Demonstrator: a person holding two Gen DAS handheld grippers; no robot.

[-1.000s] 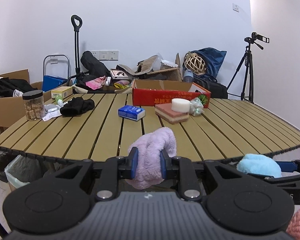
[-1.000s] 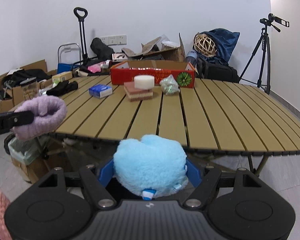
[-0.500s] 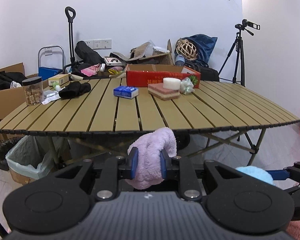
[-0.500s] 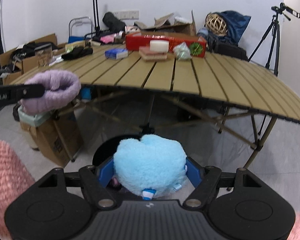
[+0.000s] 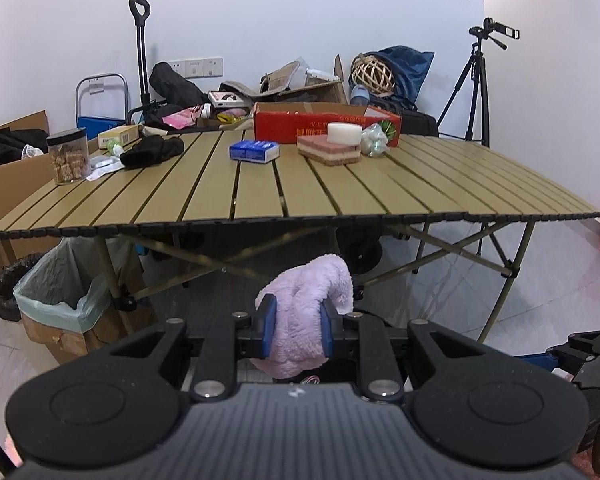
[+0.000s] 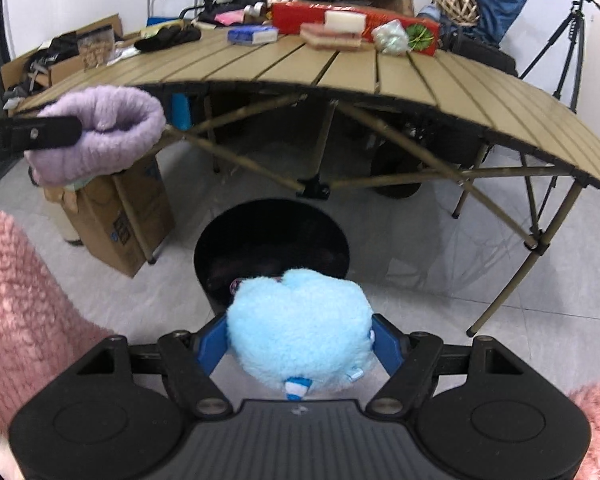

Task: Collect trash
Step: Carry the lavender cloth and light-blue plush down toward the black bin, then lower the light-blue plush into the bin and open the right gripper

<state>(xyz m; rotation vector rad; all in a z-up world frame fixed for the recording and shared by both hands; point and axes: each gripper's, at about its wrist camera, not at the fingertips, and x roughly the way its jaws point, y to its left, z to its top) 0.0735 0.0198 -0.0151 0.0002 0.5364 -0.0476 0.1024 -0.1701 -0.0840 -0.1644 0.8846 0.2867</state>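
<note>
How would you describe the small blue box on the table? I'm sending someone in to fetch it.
Look at the slatted tan folding table. Toward its far side, just left of the layered pink-and-cream block and in front of the long red carton, lies the small blue box. It is the only blue-and-white thing on the tabletop.

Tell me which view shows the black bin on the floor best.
The right wrist view. The black bin sits under the table edge with its open mouth and dark inside in plain sight, just beyond the blue plush. In the left wrist view the bin is hidden behind the fingers and purple plush.
</note>
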